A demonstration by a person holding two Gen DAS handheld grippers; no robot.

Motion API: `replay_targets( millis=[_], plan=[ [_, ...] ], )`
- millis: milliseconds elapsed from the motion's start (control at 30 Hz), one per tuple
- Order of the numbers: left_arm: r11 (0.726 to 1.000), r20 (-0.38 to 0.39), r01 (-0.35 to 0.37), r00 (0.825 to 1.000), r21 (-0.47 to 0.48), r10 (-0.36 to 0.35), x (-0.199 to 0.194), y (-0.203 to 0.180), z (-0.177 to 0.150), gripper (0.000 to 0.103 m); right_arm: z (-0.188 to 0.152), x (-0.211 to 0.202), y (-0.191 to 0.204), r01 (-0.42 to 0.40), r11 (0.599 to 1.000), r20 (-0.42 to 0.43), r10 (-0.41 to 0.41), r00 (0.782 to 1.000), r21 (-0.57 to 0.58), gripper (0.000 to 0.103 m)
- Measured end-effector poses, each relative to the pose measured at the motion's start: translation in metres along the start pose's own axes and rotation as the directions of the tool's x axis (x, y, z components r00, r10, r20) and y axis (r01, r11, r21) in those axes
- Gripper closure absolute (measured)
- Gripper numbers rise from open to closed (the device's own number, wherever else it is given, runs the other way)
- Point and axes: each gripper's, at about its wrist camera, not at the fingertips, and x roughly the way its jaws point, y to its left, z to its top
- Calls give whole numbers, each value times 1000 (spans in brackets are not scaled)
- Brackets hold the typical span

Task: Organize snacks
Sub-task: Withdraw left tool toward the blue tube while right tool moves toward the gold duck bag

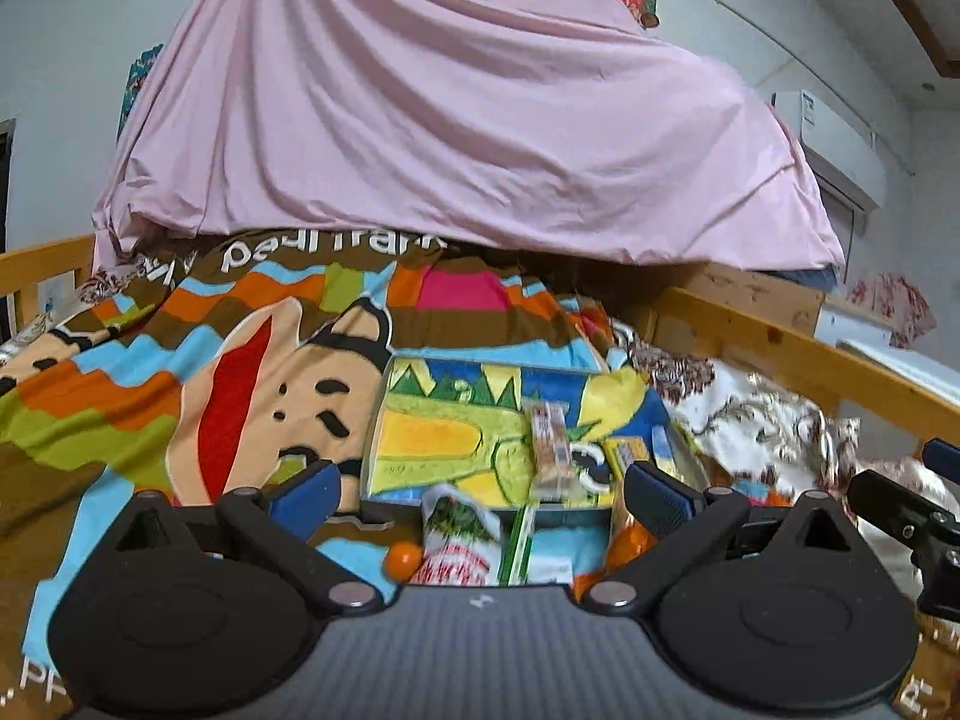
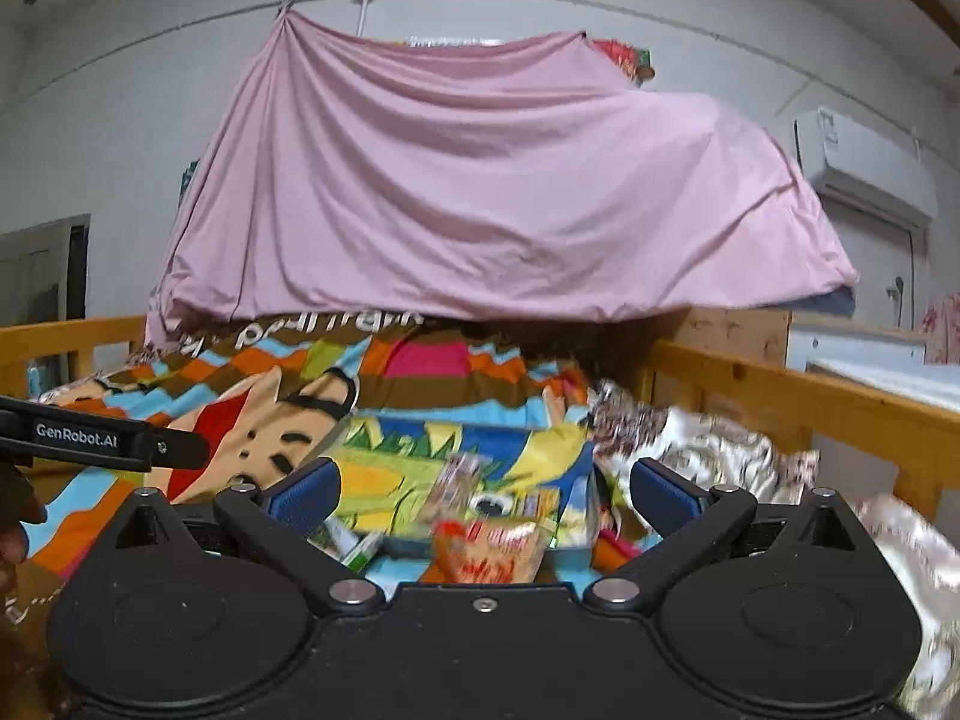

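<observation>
At lower centre of both views, on the bed's cartoon blanket (image 1: pixel 180 372), lies a shallow tray (image 1: pixel 375 420) with a bright cartoon print on its floor. Inside it: a long wrapped snack bar (image 1: pixel 549 444), lying lengthwise near the tray's middle, and a small yellow packet (image 1: pixel 627 453) just right of it. In front of the tray, outside its near rim: a red-and-white snack bag (image 1: pixel 459 540), a green-and-white stick pack (image 1: pixel 519 543) and an orange round item (image 1: pixel 403 561). Motion blur hides the labels. Left tool (image 1: pixel 480 492): jaws spread wide, holding nothing. Right tool (image 2: pixel 483 492): likewise wide apart, empty; a red-orange snack bag (image 2: pixel 492 549) lies below the gap, untouched. Pink sheet (image 2: pixel 480 180) fills the upper frame.
</observation>
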Motion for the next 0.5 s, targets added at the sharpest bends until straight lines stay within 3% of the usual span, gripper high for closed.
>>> replay_targets(
  millis=[200,500],
  plan=[
    [999,-62,23,998,32,-21,-6,7,-23,0,-15,-4,13,-10,1000,-96,8,995,-18,1],
    [986,-169,141,978,84,-125,-3,-4,-51,0,-26,16,11,8,1000,-220,-10,975,-7,1]
  ],
)
